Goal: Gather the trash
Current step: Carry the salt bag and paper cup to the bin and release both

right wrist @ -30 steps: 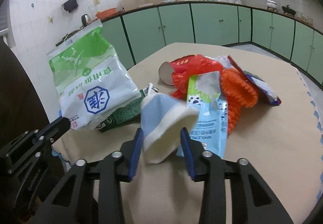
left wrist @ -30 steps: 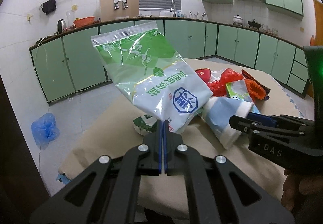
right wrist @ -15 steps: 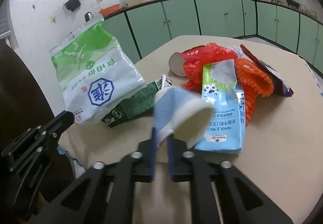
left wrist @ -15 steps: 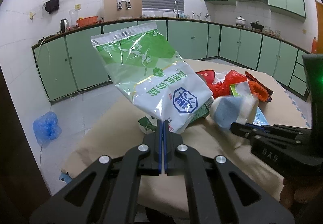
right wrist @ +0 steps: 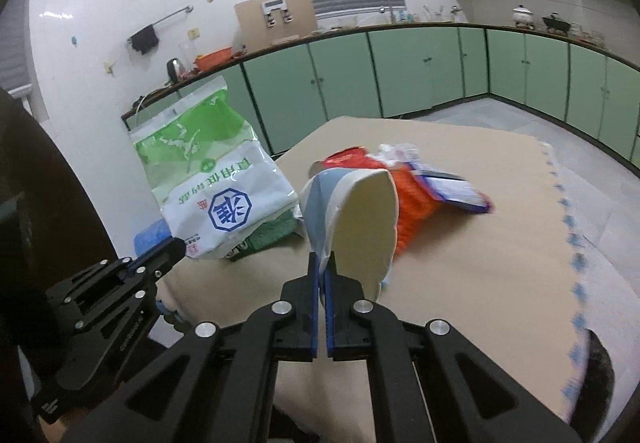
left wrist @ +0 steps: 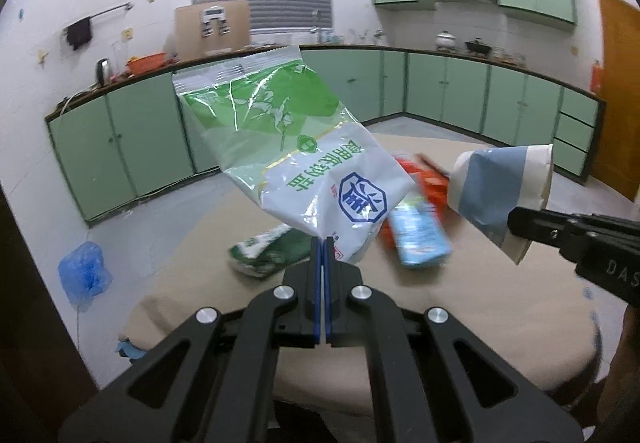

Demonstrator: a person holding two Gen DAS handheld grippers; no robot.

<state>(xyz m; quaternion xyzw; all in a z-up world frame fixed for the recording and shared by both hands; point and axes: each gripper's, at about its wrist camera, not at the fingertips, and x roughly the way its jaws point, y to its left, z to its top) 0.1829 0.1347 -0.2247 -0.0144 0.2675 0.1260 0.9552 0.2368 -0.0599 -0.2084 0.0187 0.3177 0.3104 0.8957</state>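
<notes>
**Both pieces of trash lifted clear of the table**

Since a second ago the blue and white paper cup (right wrist: 352, 219) has left the tabletop: then it lay between spread fingers, now the right gripper (right wrist: 323, 271) is pinched tight on its flattened wall and holds it in the air. The left gripper (left wrist: 322, 243), fully closed as before, has carried its green and white plastic bag (left wrist: 288, 147) slightly higher.

The bag is the larger item: crinkled, glossy, green toward its serrated far end, white with a blue hexagon mark nearer the jaws, which grip one corner. It stands up and away from the left gripper. The cup hangs just ahead of the right gripper, squashed, its cream mouth facing the camera.

Below and beyond both grippers lies the beige table (right wrist: 480, 263), with remaining litter ahead: a dark green packet (left wrist: 268, 251), a light blue carton (left wrist: 420, 239) and orange-red wrappers (right wrist: 412, 203). Farther off, pale green cabinets (left wrist: 440, 91) line the white-tiled kitchen, and a blue plastic bag (left wrist: 84, 271) sits on the floor to the left.
</notes>
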